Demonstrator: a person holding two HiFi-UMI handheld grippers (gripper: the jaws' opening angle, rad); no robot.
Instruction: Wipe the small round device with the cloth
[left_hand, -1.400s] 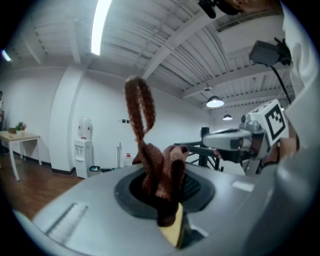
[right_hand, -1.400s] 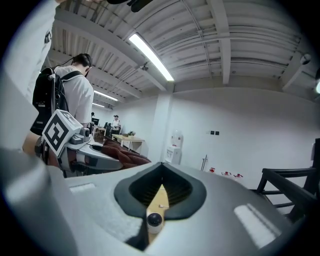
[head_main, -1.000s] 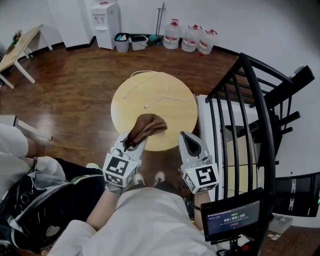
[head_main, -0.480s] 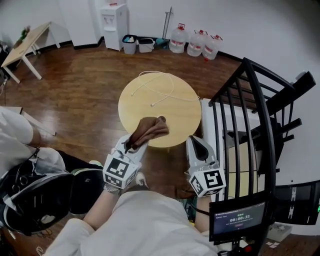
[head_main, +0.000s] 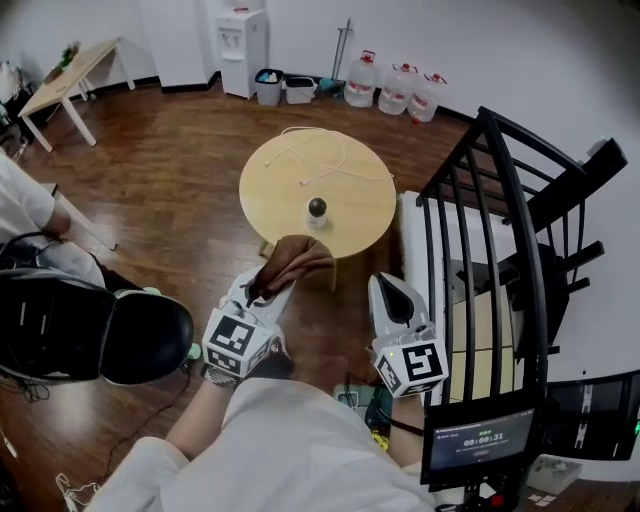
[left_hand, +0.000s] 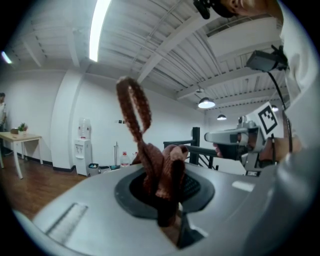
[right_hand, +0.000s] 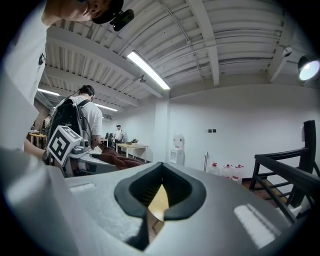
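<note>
Brown knitted cloth (head_main: 292, 260) now hangs clear of the round pale wooden desk (head_main: 265, 190), pinched in your left tool (head_main: 262, 292); a moment ago it lay over the desk's near part. Drawing it back uncovers the small round dark device (head_main: 317, 208), which sits on the desk toward its near edge, by the end of the thin white cable (head_main: 322, 170). Your right tool (head_main: 383, 290) is pressed together on nothing, off the desk. You've likely finished one wiping pass; nothing touches the device now.
</note>
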